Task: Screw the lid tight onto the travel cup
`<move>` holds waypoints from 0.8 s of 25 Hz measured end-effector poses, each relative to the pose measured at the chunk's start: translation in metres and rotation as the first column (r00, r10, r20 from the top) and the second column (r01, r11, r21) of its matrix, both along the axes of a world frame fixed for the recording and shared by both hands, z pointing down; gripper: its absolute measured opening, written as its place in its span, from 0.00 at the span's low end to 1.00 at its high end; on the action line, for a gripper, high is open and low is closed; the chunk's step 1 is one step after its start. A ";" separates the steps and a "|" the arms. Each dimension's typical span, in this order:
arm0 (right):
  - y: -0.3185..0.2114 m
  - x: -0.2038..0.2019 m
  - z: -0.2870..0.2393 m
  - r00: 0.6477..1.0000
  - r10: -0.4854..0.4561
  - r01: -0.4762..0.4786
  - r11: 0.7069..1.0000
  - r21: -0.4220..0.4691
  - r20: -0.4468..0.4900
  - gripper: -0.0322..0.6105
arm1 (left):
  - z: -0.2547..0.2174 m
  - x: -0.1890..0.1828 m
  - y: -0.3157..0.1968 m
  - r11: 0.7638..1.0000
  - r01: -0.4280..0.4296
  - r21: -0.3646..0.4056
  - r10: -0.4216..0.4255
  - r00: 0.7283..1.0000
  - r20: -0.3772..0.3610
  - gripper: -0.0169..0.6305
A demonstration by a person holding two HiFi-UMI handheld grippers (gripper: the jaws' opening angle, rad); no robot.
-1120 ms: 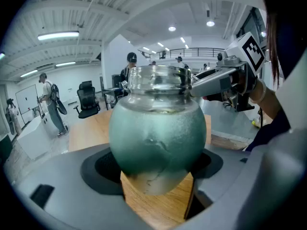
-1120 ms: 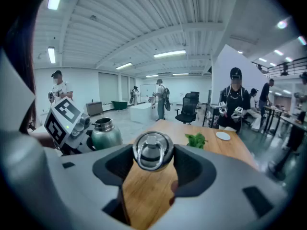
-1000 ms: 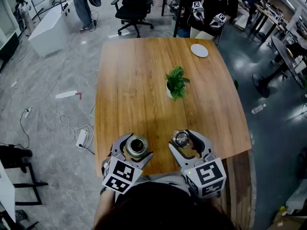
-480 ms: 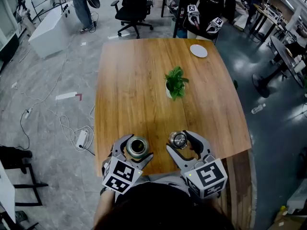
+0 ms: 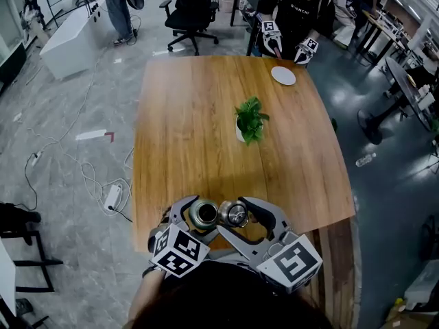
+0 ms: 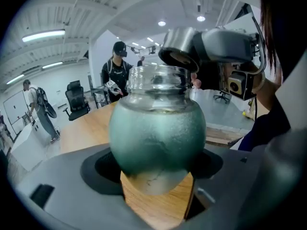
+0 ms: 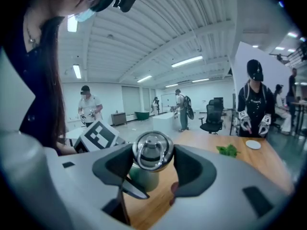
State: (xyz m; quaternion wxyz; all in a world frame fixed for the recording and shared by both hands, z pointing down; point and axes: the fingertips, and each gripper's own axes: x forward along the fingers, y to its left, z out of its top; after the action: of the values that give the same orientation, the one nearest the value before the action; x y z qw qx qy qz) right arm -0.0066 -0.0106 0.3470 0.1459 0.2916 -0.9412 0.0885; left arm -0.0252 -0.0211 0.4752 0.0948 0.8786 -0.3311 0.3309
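At the near edge of the wooden table [image 5: 206,129], right under the person's chin, the two tools have come together. A second ago the right gripper [image 5: 241,218] held its load well apart from the cup; now it has swung left, and the lid [image 5: 236,214] sits just beside the cup's mouth in the head view. That looks like the end of the approach, with the threading itself not yet begun. The left gripper [image 5: 195,218] is clamped round the belly of the travel cup [image 6: 157,128], one jaw on each flank, holding it upright over the table's front edge. I cannot tell whether its base rests on the wood. The right gripper's jaws are closed on the lid, pinching it from both sides. From the left gripper view the lid hangs tilted, up and to the right of the rim, not seated, so it seems to need levelling and centring before any turn will catch. The cup has a rounded, frosted teal body with a clear threaded neck, its mouth open. The lid is shiny metal with a ring on its crown.
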 end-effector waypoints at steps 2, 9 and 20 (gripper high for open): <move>0.004 -0.009 0.002 0.999 -0.036 0.036 0.999 -0.010 0.003 0.48 | 0.003 0.005 0.003 1.000 -0.031 0.003 0.031 0.999 0.020 0.62; 0.015 -0.022 0.015 0.989 -0.123 0.121 0.992 -0.028 -0.085 0.48 | 0.005 0.014 0.012 0.990 -0.139 0.009 0.138 0.988 0.062 0.62; 0.017 -0.030 0.039 0.973 -0.185 0.170 0.979 -0.112 -0.139 0.48 | 0.015 0.014 0.013 0.975 -0.222 0.005 0.220 0.970 0.098 0.62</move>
State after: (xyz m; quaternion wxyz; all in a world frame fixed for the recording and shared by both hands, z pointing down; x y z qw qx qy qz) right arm -0.0361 0.0068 0.3863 0.2375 0.2044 -0.9444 0.0996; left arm -0.0115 -0.0080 0.4898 0.0343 0.8936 -0.2380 0.3790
